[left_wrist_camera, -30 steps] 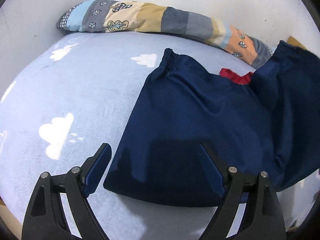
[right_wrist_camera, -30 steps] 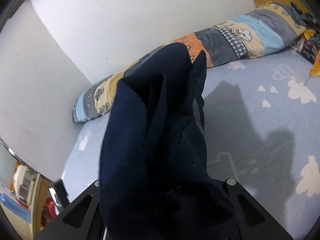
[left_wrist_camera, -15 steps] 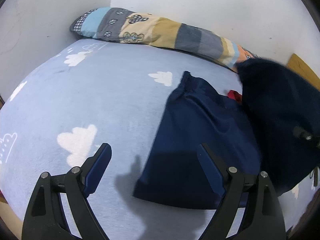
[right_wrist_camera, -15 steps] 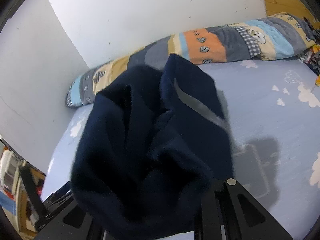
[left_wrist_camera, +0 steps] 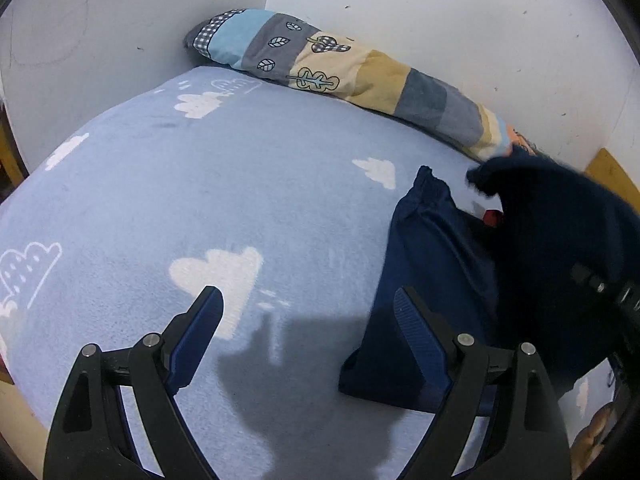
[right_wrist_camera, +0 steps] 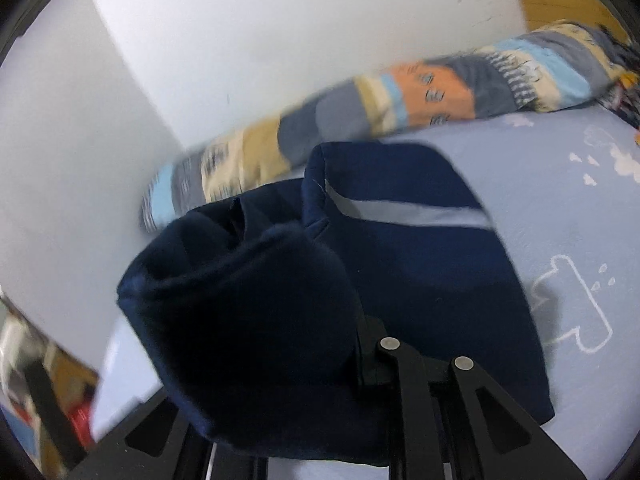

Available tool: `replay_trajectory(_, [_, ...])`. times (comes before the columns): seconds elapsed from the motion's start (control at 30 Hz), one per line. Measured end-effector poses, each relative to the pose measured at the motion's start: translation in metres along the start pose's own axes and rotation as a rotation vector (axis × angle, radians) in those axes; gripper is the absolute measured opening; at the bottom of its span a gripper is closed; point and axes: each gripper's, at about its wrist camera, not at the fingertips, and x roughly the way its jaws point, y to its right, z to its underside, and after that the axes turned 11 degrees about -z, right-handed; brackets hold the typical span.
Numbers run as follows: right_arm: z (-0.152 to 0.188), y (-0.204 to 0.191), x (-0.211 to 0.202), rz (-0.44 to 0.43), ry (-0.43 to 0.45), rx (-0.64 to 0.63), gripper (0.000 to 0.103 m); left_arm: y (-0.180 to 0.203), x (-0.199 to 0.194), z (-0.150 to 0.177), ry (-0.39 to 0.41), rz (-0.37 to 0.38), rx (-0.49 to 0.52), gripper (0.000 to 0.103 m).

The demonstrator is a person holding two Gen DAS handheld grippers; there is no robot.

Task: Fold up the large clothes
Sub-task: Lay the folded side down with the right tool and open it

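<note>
A navy blue garment (left_wrist_camera: 432, 280) lies partly folded on the light blue bed at the right of the left wrist view, a red patch (left_wrist_camera: 493, 217) showing at its fold. My left gripper (left_wrist_camera: 308, 320) is open and empty, above the bed just left of the garment's edge. My right gripper (right_wrist_camera: 320, 364) is shut on a bunched part of the navy garment (right_wrist_camera: 248, 320), which drapes over its fingers and hides them. The rest of the garment, with a grey stripe (right_wrist_camera: 404, 213), lies beyond it on the bed.
A long patchwork bolster (left_wrist_camera: 340, 68) lies along the white wall at the back of the bed. The cloud-print sheet (left_wrist_camera: 200, 200) spreads to the left. A wooden board (left_wrist_camera: 612, 172) shows at the far right. The bed's edge is near the bottom left.
The left gripper has pulled away to the left off the garment. The right gripper has carried the held part of the garment down and over the flat part.
</note>
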Motion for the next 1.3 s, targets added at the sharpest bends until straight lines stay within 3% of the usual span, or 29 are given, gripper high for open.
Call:
replay_trajectory(0.07, [0.007,-0.011,0.019,0.009,-0.063,-0.063,0.018,-0.001,-0.001,0.0,0.001,0.004,0.004,0.088])
replay_trajectory(0.13, [0.028,-0.016,0.052,0.056,-0.194,-0.117,0.018,-0.003,0.0,-0.001,-0.001,0.007,0.008,0.088])
replay_trajectory(0.23, [0.055,-0.007,0.073,0.073,-0.277,-0.105,0.019,-0.009,0.0,-0.002,-0.004,0.007,-0.01,0.088])
replay_trajectory(0.53, [0.051,-0.03,0.065,0.08,-0.25,-0.201,0.019,-0.01,0.0,-0.003,-0.009,0.003,-0.014,0.088])
replay_trajectory(0.77, [0.091,-0.041,0.1,0.136,-0.391,-0.352,0.02,-0.011,0.0,-0.002,-0.005,-0.022,0.005,0.088])
replay_trajectory(0.97, [0.09,-0.05,0.091,0.149,-0.381,-0.411,0.02,-0.016,0.001,-0.004,-0.008,-0.034,-0.018,0.088])
replay_trajectory(1.07, [0.111,-0.052,0.106,0.192,-0.443,-0.499,0.029,-0.013,0.001,-0.005,-0.007,-0.029,-0.008,0.088])
replay_trajectory(1.13, [0.122,-0.059,0.108,0.223,-0.436,-0.585,0.032,-0.013,0.0,-0.004,-0.004,-0.031,-0.004,0.088])
replay_trajectory(1.3, [0.123,-0.073,0.094,0.169,-0.455,-0.599,0.048,-0.021,0.0,-0.006,-0.004,-0.044,-0.021,0.088])
